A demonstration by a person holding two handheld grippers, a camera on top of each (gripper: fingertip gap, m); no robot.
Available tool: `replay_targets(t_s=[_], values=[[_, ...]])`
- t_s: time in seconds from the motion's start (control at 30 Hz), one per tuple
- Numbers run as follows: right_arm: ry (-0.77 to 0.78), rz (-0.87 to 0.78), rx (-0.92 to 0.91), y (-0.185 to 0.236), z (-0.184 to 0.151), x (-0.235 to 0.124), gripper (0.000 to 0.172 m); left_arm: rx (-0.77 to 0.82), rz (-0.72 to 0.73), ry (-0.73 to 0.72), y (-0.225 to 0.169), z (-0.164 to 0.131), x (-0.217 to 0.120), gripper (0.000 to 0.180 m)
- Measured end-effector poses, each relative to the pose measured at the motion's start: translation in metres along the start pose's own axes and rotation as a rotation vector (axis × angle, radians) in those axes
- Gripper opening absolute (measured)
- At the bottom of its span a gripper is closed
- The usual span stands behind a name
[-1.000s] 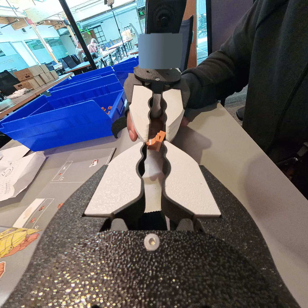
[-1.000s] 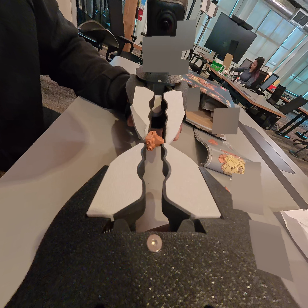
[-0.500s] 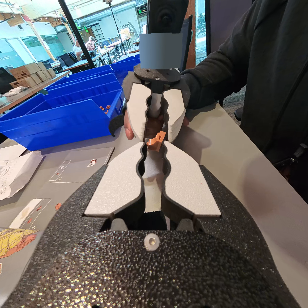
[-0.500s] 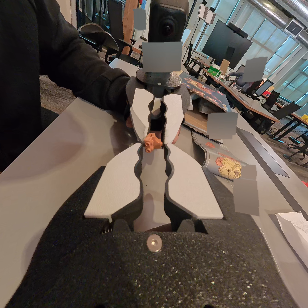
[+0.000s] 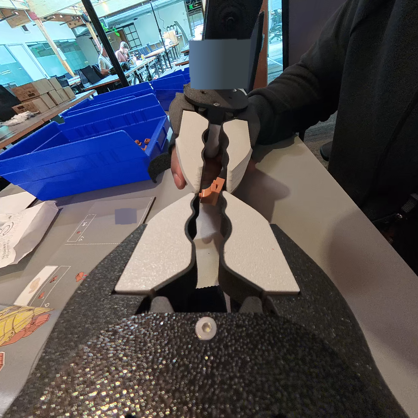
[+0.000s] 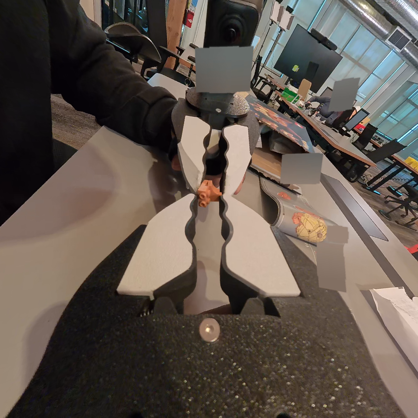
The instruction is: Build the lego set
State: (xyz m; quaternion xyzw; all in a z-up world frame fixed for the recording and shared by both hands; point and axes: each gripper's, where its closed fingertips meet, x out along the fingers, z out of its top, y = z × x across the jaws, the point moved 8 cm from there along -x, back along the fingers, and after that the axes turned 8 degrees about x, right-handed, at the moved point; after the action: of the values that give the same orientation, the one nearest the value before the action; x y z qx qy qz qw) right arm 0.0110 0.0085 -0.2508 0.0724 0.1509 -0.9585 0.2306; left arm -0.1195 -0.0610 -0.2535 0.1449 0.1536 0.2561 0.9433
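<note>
brick: a small orange toy building piece (image 5: 209,195), held in the air above the tabletop (image 5: 316,226), where the tips of the two tongs meet nose to nose.
look: hard moulded plastic; a blocky base with a curved arch on one side (image 5: 207,191) and two round studs on the other (image 6: 203,200); glossy, sharp-edged.
left tongs: (image 5: 208,196) narrow, fingertips (image 5: 224,196) pressed on the brick's blocky lower part.
right tongs: (image 6: 208,196) narrow, closed on the same brick from the opposite side, fingertips (image 6: 222,195) at its flanks.
handling: likely very light, stiff and not fragile; the smooth plastic may slip or twist between pads, and it is small enough to drop easily.
where to hold: the flat parallel sides of the base look safest; the arch and studs give poor seating.
nearby: blue bins (image 5: 86,156) with more orange pieces; a printed booklet (image 6: 300,221); white paper (image 5: 20,230).
</note>
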Motion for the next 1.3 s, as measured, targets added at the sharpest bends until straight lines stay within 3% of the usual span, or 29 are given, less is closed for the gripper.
replay_targets(t_s=[0.67,0.97,1.1,1.3], values=[[0.013,0.021,0.037,-0.0027,-0.0017,0.0003,0.008,0.055,0.023,0.033,0.0000,0.0007,0.0001,0.014],[0.000,-0.014,0.021,-0.0040,-0.0016,-0.0003,0.008,0.076,0.056,0.045,0.0017,0.0017,0.0000,0.014],[-0.017,-0.040,-0.019,-0.0039,0.0007,-0.0019,0.021,0.100,0.081,0.103,0.0028,-0.0026,0.0010,0.014],[0.019,-0.025,-0.046,0.0003,-0.0037,0.0022,0.015,0.108,0.053,0.125,-0.0005,-0.0031,0.0045,0.014]])
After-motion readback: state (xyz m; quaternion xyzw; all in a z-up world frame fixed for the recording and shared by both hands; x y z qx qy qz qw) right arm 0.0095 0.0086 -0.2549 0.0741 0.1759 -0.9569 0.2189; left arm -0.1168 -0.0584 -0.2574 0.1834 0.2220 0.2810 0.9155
